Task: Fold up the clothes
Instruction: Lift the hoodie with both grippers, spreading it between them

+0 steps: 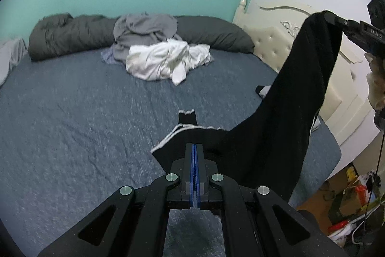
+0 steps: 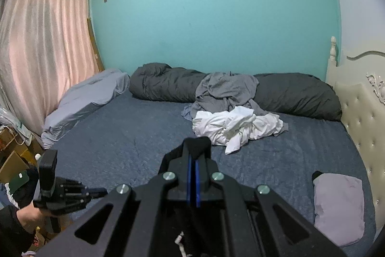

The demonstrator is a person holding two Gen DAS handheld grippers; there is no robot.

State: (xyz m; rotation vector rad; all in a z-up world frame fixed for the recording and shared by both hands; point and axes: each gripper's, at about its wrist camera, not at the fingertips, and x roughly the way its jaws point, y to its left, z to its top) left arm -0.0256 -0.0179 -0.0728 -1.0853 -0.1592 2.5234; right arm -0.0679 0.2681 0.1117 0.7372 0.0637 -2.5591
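The blue bed [image 1: 84, 112] spreads ahead of both tools; the black garment [image 1: 284, 117] stretches between them. The right gripper [image 2: 193, 155] pinches one end high, the left gripper [image 1: 194, 148] clamps the white-trimmed edge low. I'd keep it taut and lay it flat before creasing.

**Black garment clamped in the right tool above the bed**

The right tool [image 2: 192, 155] is closed on a bunch of black garment [image 2: 199, 145], blue pads nearly touching. Beyond lies the blue bed [image 2: 125, 136], with a white clothes heap [image 2: 238, 127] and grey clothes [image 2: 223, 90] against a dark rolled duvet [image 2: 296, 93]. The left tool [image 2: 96, 193] shows at lower left, hand [image 2: 31, 213] behind it. A lilac folded piece [image 2: 339, 206] lies near right.
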